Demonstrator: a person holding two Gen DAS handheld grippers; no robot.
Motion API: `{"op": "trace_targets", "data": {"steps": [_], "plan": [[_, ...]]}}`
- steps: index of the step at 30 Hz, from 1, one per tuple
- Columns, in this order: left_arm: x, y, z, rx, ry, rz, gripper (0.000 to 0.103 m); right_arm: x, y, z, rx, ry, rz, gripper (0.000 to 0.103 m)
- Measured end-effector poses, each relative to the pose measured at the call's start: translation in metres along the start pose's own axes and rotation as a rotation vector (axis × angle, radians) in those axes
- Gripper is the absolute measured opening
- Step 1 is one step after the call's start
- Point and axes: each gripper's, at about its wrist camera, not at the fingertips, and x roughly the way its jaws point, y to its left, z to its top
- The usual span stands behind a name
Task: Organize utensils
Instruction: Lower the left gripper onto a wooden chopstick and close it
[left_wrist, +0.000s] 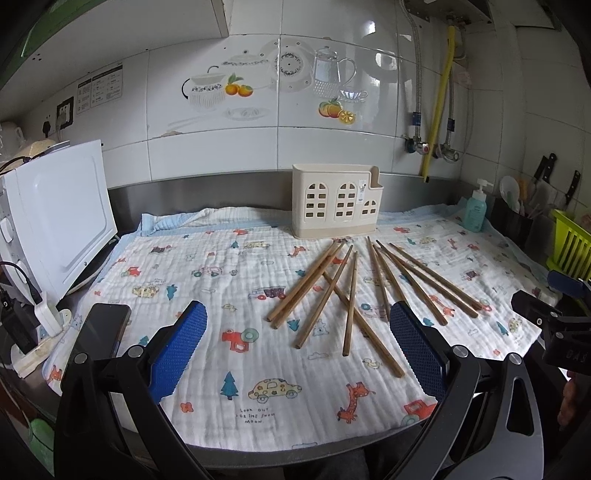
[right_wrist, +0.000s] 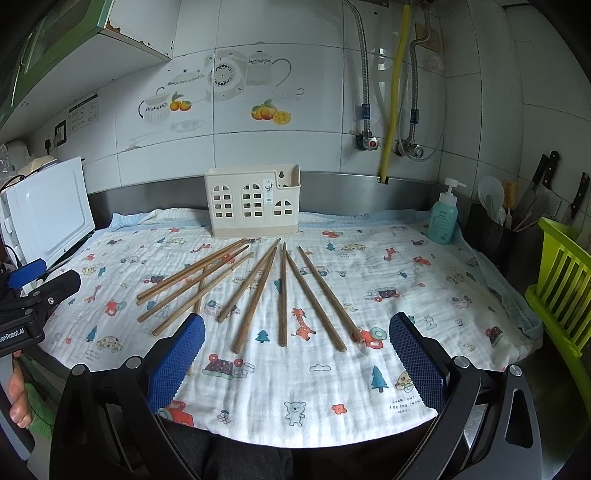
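Nothing is gripped yet: both grippers (left_wrist: 297, 349) (right_wrist: 295, 354) are held spread and empty. Perhaps ten chopsticks (right_wrist: 255, 295) are scattered before the holder (right_wrist: 253, 201); one must be pinched first.

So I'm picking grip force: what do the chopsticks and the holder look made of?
The chopsticks look like wood or bamboo: matte brown, slender, unlacquered as far as one can tell. The holder looks like moulded plastic: smooth cream walls with cut-out windows and a darker beige base.

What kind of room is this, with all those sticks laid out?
Most likely a home kitchen: tiled wall with teapot decals, knives racked beside the counter, and wooden chopsticks on a cloth before a cream utensil holder.
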Motion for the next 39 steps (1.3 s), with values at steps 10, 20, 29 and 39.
{"op": "trace_targets", "data": {"steps": [10,20,29,39], "plan": [[0.023,0.009,0.003,-0.024,0.041,0.006,0.098,0.021,-0.004,-0.002,0.008,0.036,0.013,0.097],[0.053,0.020,0.008,-0.041,0.089,-0.007,0.098,0.049,-0.002,-0.002,-0.013,0.081,0.041,0.097],[0.084,0.033,0.012,-0.033,0.147,-0.027,0.098,0.076,-0.008,-0.001,-0.007,0.130,0.061,0.097],[0.124,0.038,0.018,0.064,0.221,-0.101,0.096,0.103,-0.020,-0.002,-0.008,0.187,0.083,0.097]]}}
